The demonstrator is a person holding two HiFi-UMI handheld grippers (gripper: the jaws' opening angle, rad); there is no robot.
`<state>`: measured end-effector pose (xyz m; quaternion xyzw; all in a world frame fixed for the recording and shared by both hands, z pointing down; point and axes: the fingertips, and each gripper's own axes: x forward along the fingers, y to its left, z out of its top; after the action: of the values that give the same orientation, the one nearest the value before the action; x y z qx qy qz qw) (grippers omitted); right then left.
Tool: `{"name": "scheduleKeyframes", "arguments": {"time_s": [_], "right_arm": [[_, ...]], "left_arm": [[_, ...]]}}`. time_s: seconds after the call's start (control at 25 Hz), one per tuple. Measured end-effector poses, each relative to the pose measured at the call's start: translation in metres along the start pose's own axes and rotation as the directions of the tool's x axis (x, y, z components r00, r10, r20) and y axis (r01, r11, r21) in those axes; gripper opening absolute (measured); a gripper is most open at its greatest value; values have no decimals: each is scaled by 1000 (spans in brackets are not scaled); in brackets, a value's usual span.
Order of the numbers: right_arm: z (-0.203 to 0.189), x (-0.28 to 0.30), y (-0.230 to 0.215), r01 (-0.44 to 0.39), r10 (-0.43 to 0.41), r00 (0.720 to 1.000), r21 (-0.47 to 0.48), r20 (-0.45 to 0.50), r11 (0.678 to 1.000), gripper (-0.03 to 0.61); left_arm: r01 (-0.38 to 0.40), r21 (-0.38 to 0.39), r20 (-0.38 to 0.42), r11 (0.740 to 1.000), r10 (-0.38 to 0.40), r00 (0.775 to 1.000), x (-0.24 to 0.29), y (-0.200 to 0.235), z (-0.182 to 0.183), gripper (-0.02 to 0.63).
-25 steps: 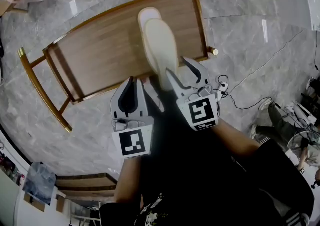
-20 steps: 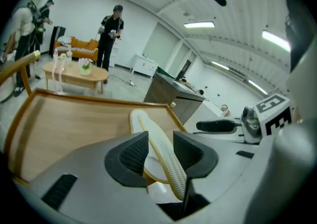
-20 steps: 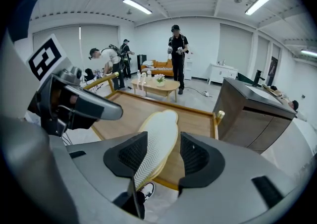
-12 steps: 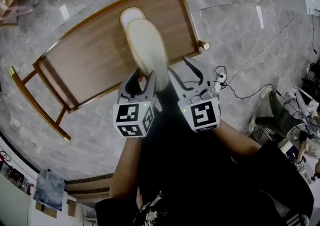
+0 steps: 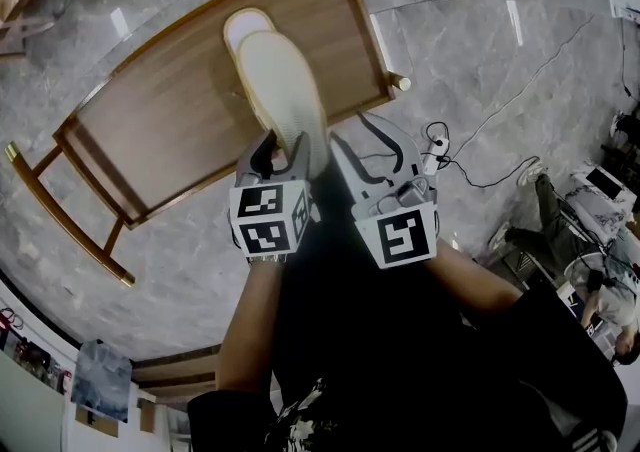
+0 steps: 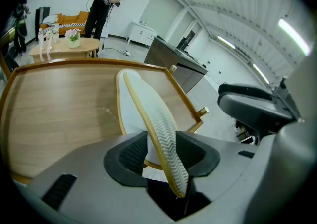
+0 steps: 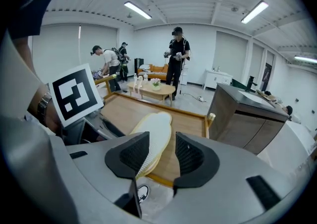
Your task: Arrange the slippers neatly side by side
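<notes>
1. Toward the right end of the wooden table (image 5: 170,130), the upper slipper (image 5: 280,90) rests on the lower slipper (image 5: 243,22), and both run lengthwise from the far long edge to the near one
2. The upper slipper is pale, sole up with its zigzag tread showing, and tilted to one side; its heel juts out past the table's near edge
3. The lower slipper lies flat on the tabletop, its rounded end showing beyond the upper one toward the far edge
4. The left gripper (image 6: 162,147) has its jaws spread wide, one on either side of the upper slipper's heel; the pads do not visibly clamp it
5. The right gripper (image 7: 162,148) hangs just beside the left one, off the table's near edge; its jaws are apart and closing with nothing gripped between them, and the upper slipper's heel sits by its left jaw
6. A grey marble floor (image 5: 480,60) surrounds the table
</notes>
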<state>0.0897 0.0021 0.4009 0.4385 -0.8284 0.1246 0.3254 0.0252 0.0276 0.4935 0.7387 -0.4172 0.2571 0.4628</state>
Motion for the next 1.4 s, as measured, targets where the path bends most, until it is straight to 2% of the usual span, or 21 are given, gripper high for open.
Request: {"name": "scheduleKeyframes", "arguments": {"time_s": [0.12,0.2,0.36,0.48,0.84,1.04,1.2,1.4], "right_arm": [[3,-3,-1,11,-11,1000,22,19,1000,133],[6,-5,-3,22,-23,999,25,34,999,110],[13,-5,-4,21,-22,998,18,53,1000,106],[18,-4,-3,14,-15,998,11,62,1000,104],[33,0,3,-19,21,995,-23,97,1000,104],[43,4,14,-68,72,991,-40,114,997,106],[47,8,25,-104,111,986,-56,127,993,106],[48,14,37,-141,148,981,-69,122,988,106]], "left_arm": [[-20,9,7,1000,20,1000,0,0,2,139],[-13,-11,34,1000,13,999,-3,-2,8,109],[-17,-23,98,1000,19,995,-18,-6,24,31],[-19,-14,132,1000,21,991,-30,-9,35,28],[1,-74,225,997,15,974,-63,-14,54,28],[-78,-145,266,986,115,957,-95,21,53,28],[-159,-217,269,963,215,939,-119,64,46,28],[-247,-255,260,935,312,914,-137,104,36,28]]}}
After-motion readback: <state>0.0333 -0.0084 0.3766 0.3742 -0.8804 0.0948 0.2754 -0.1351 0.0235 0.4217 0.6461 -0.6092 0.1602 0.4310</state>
